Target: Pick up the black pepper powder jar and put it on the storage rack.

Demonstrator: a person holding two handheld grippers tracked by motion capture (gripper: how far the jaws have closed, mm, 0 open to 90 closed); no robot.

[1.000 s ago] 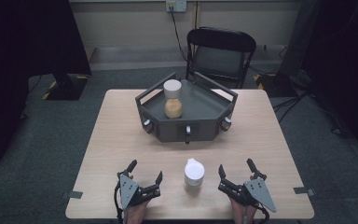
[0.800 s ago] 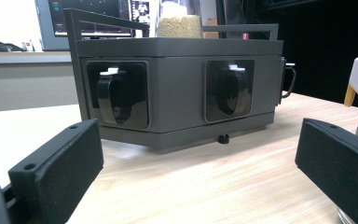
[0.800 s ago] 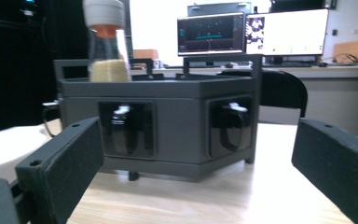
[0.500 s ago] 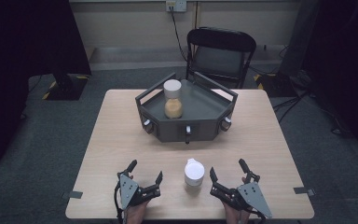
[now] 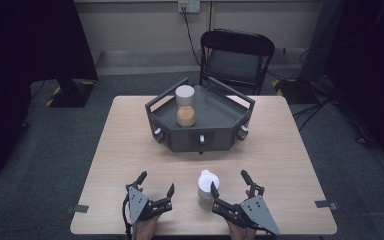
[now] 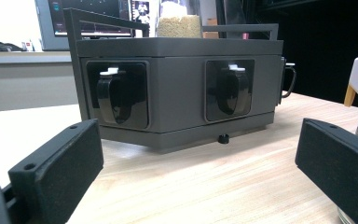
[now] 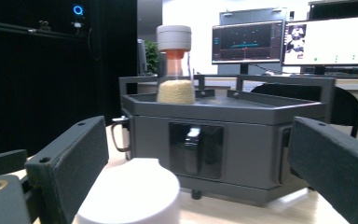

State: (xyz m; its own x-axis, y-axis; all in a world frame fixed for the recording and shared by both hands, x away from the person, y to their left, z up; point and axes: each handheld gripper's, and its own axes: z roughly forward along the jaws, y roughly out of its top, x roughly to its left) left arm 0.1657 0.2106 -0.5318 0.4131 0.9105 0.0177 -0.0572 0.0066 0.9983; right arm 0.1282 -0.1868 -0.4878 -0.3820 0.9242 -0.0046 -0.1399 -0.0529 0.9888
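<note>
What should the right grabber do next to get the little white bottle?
Probably ease the right gripper a bit further toward the white-capped bottle, so that its open jaws, which have just been closing a little, come around it. In the right gripper view the bottle's cap sits low between the jaws, nearer one pad, with nothing pressing on it yet.

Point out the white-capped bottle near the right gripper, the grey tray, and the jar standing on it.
white-capped bottle (image 5: pixel 207 180): high view, on its cap top.
grey tray (image 5: pixel 187 140): high view, on its front wall.
jar (image 5: pixel 185 115): high view, on its grain-filled body.
</note>
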